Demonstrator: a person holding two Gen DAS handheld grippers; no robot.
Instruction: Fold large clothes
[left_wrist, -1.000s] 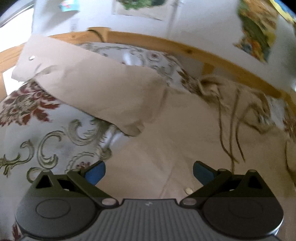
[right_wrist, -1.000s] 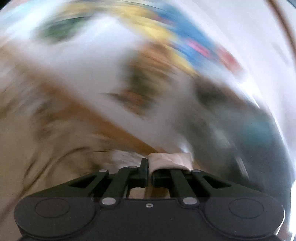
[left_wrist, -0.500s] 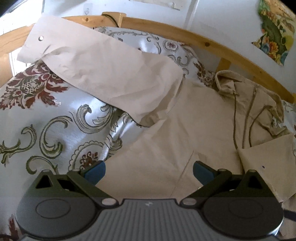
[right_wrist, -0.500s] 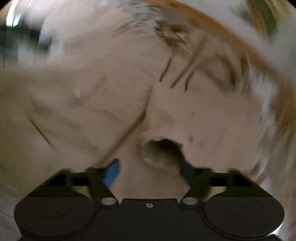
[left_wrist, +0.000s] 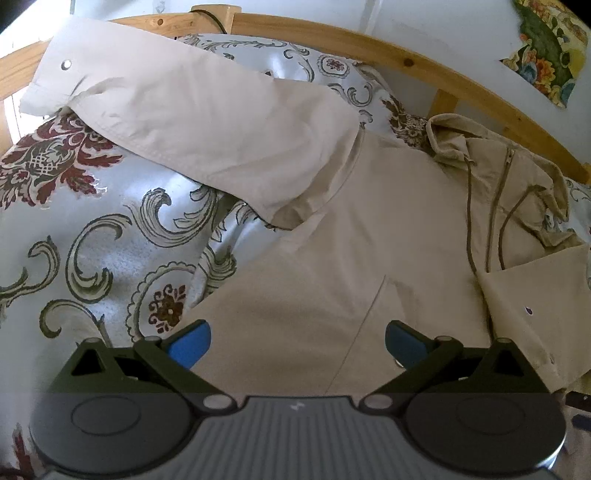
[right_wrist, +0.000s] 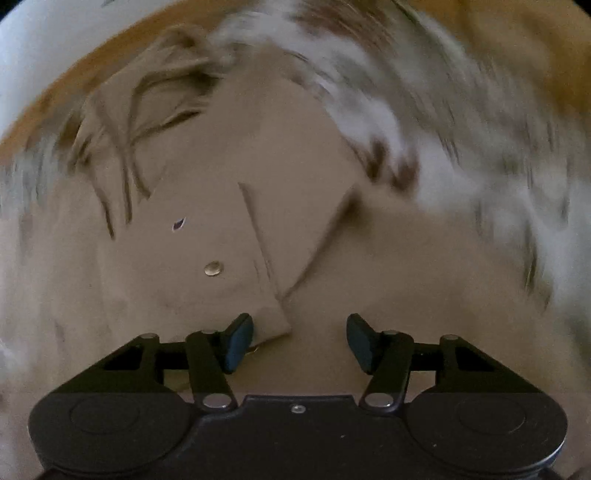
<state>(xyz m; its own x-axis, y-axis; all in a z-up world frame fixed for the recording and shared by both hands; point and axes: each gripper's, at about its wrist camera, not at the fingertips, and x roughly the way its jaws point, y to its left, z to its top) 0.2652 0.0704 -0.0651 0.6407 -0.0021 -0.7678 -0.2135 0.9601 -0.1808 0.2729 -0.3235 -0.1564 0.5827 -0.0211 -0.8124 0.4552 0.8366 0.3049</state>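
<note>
A beige jacket (left_wrist: 369, 236) lies spread on a patterned bedspread (left_wrist: 103, 236). Its left sleeve (left_wrist: 192, 110) stretches out toward the far left. Its right sleeve (left_wrist: 535, 295) is folded across the chest, below the hood (left_wrist: 491, 155) and drawstrings. My left gripper (left_wrist: 297, 341) hangs open above the jacket's lower body, nothing between its blue pads. In the blurred right wrist view the folded sleeve's cuff (right_wrist: 236, 258) with a metal snap (right_wrist: 213, 268) lies flat. My right gripper (right_wrist: 299, 341) is just over the cuff's corner. Its jaws are closing with nothing pressed between them.
A wooden bed rail (left_wrist: 424, 70) curves along the far side of the bed, with a white wall and a colourful picture (left_wrist: 546, 48) behind it. The bedspread (right_wrist: 424, 140) shows to the right of the jacket in the right wrist view.
My right gripper, shut on the beige cuff a second ago, has let it go and swung down; the cuff now lies flat on the jacket. The left view has tipped slightly downward.
</note>
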